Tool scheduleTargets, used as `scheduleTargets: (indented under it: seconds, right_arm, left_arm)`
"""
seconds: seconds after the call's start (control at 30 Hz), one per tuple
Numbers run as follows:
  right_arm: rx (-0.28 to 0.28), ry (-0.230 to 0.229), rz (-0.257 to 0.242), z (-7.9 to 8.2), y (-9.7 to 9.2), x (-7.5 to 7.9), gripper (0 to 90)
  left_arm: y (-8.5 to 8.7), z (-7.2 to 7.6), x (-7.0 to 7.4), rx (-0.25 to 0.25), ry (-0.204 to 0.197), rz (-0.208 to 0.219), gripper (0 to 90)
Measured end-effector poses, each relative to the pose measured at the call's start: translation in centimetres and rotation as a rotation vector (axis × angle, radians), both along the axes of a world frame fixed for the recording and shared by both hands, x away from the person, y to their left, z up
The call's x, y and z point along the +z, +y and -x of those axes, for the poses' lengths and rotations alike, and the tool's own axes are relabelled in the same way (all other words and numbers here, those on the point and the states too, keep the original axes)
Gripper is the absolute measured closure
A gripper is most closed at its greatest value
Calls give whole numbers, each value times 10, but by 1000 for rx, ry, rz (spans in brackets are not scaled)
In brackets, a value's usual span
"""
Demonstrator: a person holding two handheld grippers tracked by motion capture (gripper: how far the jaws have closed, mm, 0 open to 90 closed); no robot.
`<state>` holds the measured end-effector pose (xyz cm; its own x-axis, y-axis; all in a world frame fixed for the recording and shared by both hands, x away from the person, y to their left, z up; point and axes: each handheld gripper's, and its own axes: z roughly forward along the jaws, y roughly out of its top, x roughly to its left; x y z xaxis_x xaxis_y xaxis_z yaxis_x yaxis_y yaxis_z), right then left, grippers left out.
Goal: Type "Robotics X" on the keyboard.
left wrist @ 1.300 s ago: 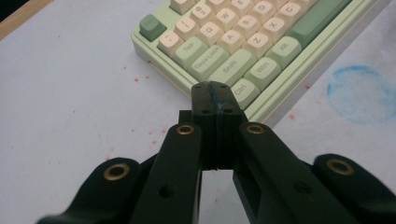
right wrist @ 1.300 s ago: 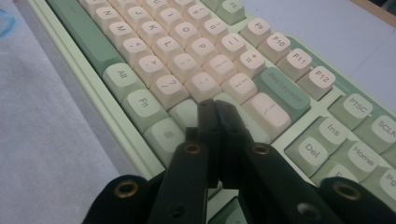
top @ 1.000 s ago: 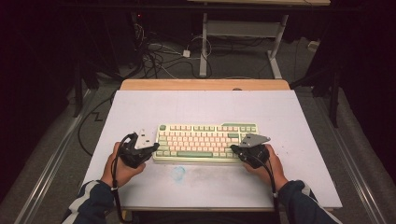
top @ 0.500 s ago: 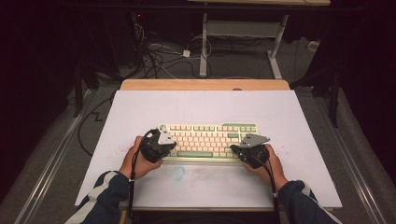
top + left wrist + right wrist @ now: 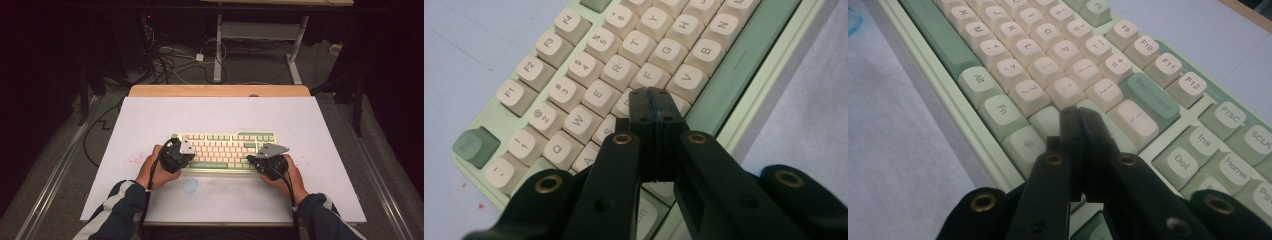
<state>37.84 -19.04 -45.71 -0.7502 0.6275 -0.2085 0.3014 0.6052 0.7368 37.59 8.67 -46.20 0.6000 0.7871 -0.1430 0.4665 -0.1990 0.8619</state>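
A pale green keyboard (image 5: 225, 150) with cream and green keys lies on the white table. My left gripper (image 5: 181, 154) is shut with nothing in it, over the keyboard's left end. In the left gripper view its closed tips (image 5: 654, 102) hang above the letter keys (image 5: 644, 47) near D and C. My right gripper (image 5: 260, 159) is shut and empty too, over the keyboard's (image 5: 1058, 65) right part. In the right gripper view its tips (image 5: 1079, 117) sit just above the keys near the right shift. I cannot tell whether either tip touches a key.
The white table top (image 5: 220, 112) ends in a wooden strip (image 5: 220, 90) at the back. A blue mark (image 5: 190, 185) and red specks (image 5: 132, 161) stain the near surface. Cables (image 5: 165, 55) and desk legs (image 5: 218, 45) stand on the floor behind.
My left hand has slid right from beside the keyboard's left end onto its left keys. The right hand has stayed where it was.
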Motion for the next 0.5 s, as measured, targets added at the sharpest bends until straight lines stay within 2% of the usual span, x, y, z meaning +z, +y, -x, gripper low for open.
scheduleTargets:
  seconds: [0.33,0.5]
  right_arm:
    - [0,-1,0,0,0,0,900]
    - [-1,0,0,0,0,0,900]
  left_arm:
    - [0,-1,-2,7,-1,-3,870]
    - [0,-1,-4,3,4,-17,870]
